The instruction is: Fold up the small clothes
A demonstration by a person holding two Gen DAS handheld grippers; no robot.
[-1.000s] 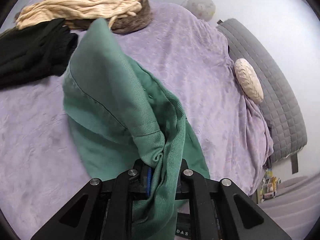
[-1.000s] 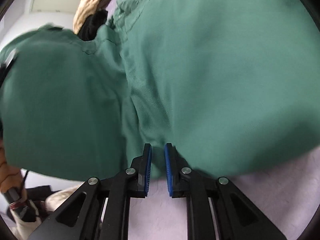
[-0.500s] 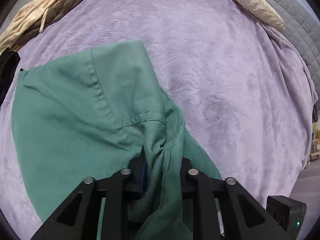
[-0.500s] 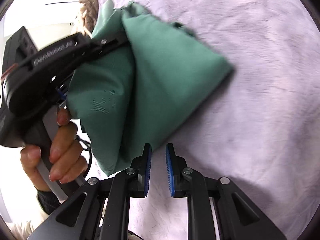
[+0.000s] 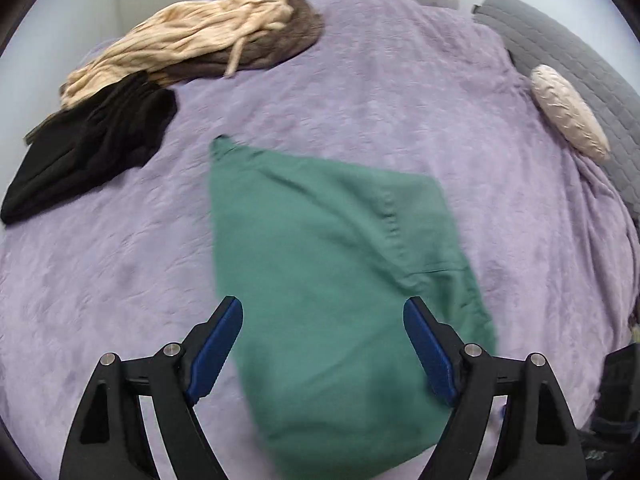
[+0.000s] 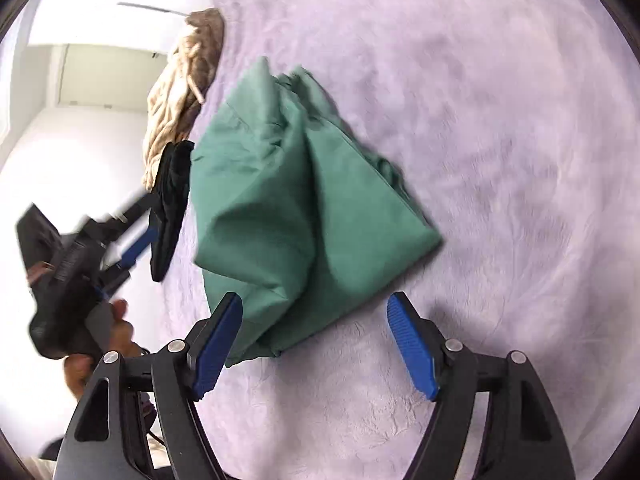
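The green garment (image 5: 332,276) was seen lying loosely folded on the purple bedspread (image 5: 400,100), directly ahead of both grippers; left gripper (image 5: 323,344) and right gripper (image 6: 314,336) were spread wide, holding nothing.

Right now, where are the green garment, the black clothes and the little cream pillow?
green garment (image 5: 332,264): left wrist view, middle of its flat top layer.
black clothes (image 5: 92,152): left wrist view, centre of the dark heap.
cream pillow (image 5: 570,112): left wrist view, middle of its textured face.
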